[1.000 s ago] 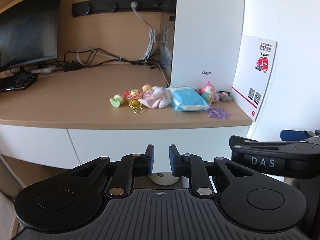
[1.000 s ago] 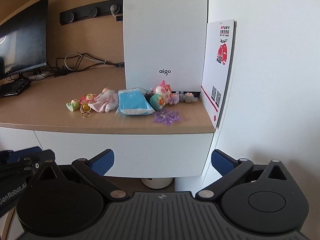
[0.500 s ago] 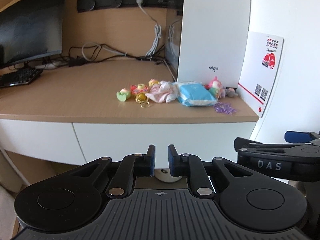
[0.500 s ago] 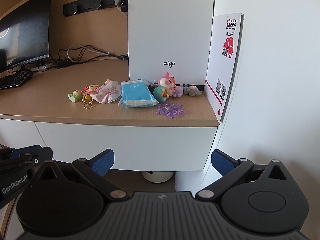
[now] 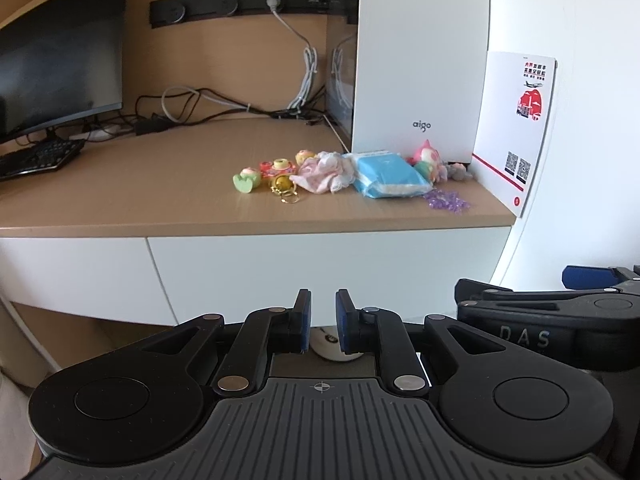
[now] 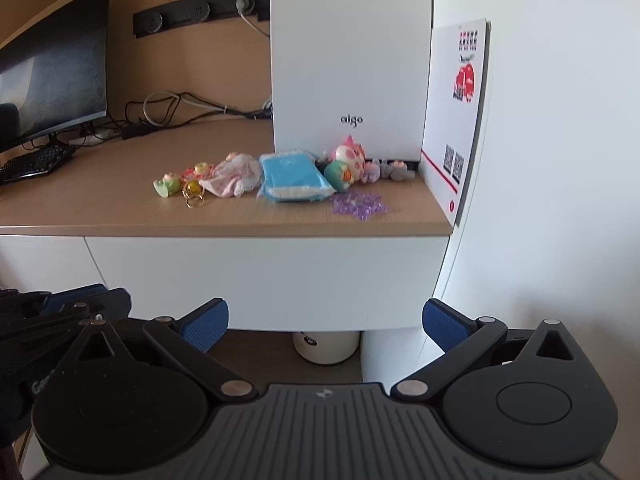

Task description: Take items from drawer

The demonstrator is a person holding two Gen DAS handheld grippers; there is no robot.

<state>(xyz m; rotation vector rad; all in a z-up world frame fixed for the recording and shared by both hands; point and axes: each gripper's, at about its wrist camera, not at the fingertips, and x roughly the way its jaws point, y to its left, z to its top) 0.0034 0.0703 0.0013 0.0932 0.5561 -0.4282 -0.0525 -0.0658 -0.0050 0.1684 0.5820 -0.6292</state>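
The white drawer front (image 5: pixel 320 268) (image 6: pixel 260 280) under the wooden desktop is closed. On the desktop lie a blue pack (image 5: pixel 386 174) (image 6: pixel 292 178), a pink cloth (image 5: pixel 324 172), small toys (image 5: pixel 246 180), a gold keyring (image 5: pixel 286 190), purple beads (image 5: pixel 446 202) (image 6: pixel 358 204) and a pink plush figure (image 6: pixel 350 156). My left gripper (image 5: pixel 322 308) hangs in front of the drawer, its jaws a narrow gap apart with nothing between them. My right gripper (image 6: pixel 324 320) stands wide open and empty, level with the drawer's lower edge.
A white computer case (image 5: pixel 420 60) and a leaning printed sign (image 5: pixel 516 128) stand behind the items. A monitor (image 5: pixel 60 52), keyboard (image 5: pixel 36 156) and cables sit at the left. A white round container (image 6: pixel 326 346) stands on the floor under the desk. A wall closes the right side.
The left jaws have narrowed slightly. Both views have drifted a little, so the desk items sit a bit further right and higher. The right jaws stay wide.
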